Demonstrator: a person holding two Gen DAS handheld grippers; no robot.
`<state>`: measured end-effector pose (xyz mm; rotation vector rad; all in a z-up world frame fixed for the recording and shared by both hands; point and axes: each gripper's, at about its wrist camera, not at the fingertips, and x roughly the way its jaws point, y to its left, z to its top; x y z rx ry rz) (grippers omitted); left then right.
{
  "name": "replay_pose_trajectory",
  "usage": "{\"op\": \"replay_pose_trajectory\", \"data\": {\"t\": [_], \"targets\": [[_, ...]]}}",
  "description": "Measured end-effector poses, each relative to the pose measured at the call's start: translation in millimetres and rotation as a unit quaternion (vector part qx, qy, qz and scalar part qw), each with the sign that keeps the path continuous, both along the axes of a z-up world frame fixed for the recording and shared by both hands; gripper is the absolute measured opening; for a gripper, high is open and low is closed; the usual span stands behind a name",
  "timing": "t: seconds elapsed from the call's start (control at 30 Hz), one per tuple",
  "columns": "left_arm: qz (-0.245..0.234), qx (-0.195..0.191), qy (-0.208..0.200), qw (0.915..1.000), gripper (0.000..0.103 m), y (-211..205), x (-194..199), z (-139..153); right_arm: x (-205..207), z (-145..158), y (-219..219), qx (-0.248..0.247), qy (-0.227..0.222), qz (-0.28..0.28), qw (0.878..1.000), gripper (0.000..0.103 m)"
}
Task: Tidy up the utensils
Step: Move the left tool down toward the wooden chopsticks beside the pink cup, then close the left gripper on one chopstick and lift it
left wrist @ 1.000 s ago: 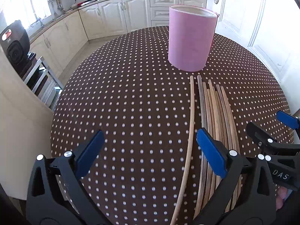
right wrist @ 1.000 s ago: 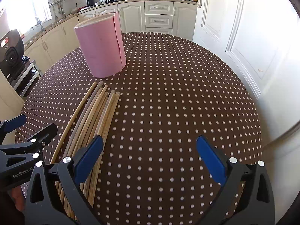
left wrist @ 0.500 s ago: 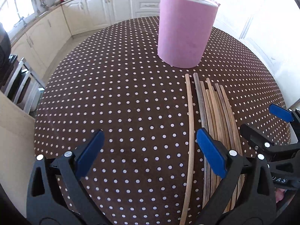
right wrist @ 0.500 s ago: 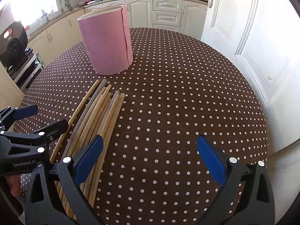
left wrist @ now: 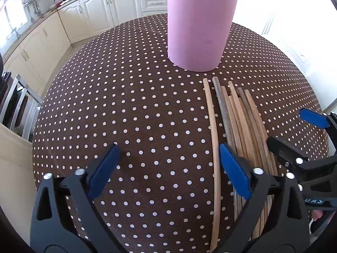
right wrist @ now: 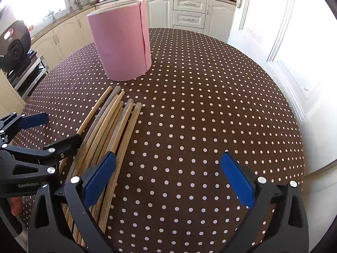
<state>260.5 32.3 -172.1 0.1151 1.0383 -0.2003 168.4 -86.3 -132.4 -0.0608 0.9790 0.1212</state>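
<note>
Several wooden chopsticks (left wrist: 242, 122) (right wrist: 111, 130) lie side by side on the brown dotted table (left wrist: 126, 105) (right wrist: 210, 105), in front of an upright pink cylinder holder (left wrist: 198, 27) (right wrist: 122, 44). One paler chopstick (left wrist: 213, 130) lies slightly apart on the left. My left gripper (left wrist: 168, 154) (right wrist: 56, 127) hovers low over it with its jaws closing; the stick sits just inside the right finger, and no pad touches it. My right gripper (right wrist: 168, 158) (left wrist: 290, 126) is open over bare cloth, its left finger above the bundle's right edge.
Cream kitchen cabinets (right wrist: 189, 6) run behind the table. A black appliance (right wrist: 12, 44) stands on a metal rack at the left. A white door (right wrist: 284, 42) is close on the right, beyond the round table's edge.
The left gripper has moved forward and down toward the chopsticks, so the pink holder looms larger, and its jaws have narrowed a little. The right gripper has drifted slightly closer to the table.
</note>
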Motion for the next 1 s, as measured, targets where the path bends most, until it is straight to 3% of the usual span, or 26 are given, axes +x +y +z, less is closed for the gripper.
{"op": "replay_pose_trajectory", "data": {"t": [0.17,0.3,0.33,0.4,0.43,0.47,0.6,0.67,0.73,0.87,1.0], "targets": [[-0.006,0.005,-0.001,1.0000,0.070,-4.1,0.7,4.1,8.5,-6.6,7.3,-0.009,0.012,-0.003,1.000,0.096],[-0.008,0.002,0.003,1.0000,0.059,-6.0,1.9,6.8,8.8,-7.0,15.3,-0.023,0.000,-0.005,1.000,0.096],[-0.009,0.001,0.003,1.0000,0.052,-7.3,-1.6,10.8,6.9,-6.7,18.1,-0.031,-0.007,-0.001,0.999,0.095],[-0.015,0.001,0.000,0.9999,0.037,-10.1,-3.0,12.6,1.4,-6.2,24.4,-0.040,-0.020,0.013,0.999,0.086],[-0.018,0.001,0.000,0.9998,0.033,-11.9,-4.2,13.2,-1.0,-5.9,27.2,-0.033,-0.021,0.023,0.999,0.077],[-0.021,0.003,-0.001,0.9998,0.031,-13.3,-4.7,13.3,-2.2,-5.9,28.2,-0.023,-0.020,0.032,0.999,0.066],[-0.029,-0.007,0.003,0.9996,0.018,-16.1,-5.5,13.5,-3.4,-6.1,35.5,-0.004,-0.018,0.054,0.998,0.043],[-0.031,-0.016,0.006,0.9994,0.013,-15.7,-6.2,14.1,0.0,-5.5,35.6,0.001,-0.017,0.054,0.998,0.023],[-0.024,-0.027,0.008,0.9993,0.008,-11.5,-6.1,14.5,4.3,-6.2,33.3,0.009,-0.017,0.051,0.999,0.012],[-0.013,-0.048,-0.001,0.9987,0.005,-3.1,-9.1,14.2,8.1,-3.3,24.4,0.034,-0.013,0.047,0.998,0.005],[-0.005,-0.058,-0.009,0.9983,0.005,-0.1,-17.6,15.1,8.6,-3.6,10.2,0.083,-0.003,0.035,0.996,0.004]]}}
